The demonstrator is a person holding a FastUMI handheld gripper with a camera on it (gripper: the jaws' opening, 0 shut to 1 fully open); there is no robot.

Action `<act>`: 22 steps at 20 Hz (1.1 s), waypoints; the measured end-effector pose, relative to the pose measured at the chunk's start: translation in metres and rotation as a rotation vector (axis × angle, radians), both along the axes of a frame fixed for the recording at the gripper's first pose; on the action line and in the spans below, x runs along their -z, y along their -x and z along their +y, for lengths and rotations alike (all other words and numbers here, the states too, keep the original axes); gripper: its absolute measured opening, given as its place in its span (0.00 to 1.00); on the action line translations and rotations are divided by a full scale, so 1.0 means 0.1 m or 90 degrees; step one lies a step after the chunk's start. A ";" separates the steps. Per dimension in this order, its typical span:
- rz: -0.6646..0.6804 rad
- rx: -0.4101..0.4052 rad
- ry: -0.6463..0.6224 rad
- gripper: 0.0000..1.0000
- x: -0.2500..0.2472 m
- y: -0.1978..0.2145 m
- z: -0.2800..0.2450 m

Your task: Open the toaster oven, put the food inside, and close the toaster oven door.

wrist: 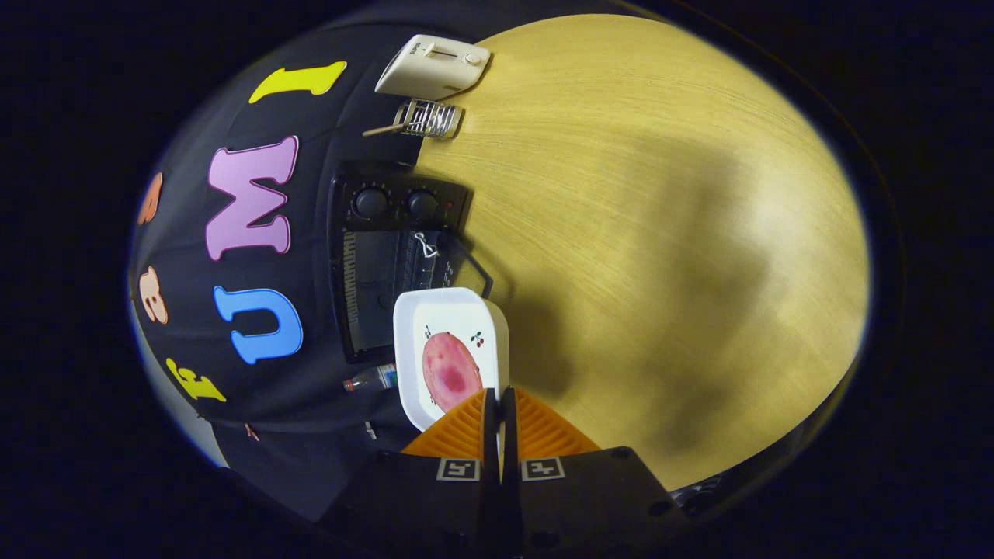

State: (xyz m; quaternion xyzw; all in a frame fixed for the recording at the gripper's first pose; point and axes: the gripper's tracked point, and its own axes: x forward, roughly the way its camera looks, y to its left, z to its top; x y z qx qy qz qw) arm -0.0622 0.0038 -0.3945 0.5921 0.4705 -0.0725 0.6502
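My tongs (498, 404) are pinched narrow on the rim of the white plate (411, 341), which carries the pink food (450, 371). Just beyond it sits the toaster oven (388, 256), door open. Bare wooden table (660, 233) lies open alongside.

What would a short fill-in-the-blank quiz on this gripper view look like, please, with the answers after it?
1. The gripper is shut on the rim of the white ____.
2. The pink slice of food lies on the ____.
3. The plate is held in front of the black ____, which has two knobs.
4. The white toaster lies beyond the small wire ____.

Answers: plate; plate; toaster oven; rack.
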 end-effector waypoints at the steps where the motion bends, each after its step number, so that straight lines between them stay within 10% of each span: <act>1: 0.004 0.015 0.002 0.05 -0.01 -0.08 0.14; 22: 0.010 0.353 0.053 0.05 0.37 -2.03 1.05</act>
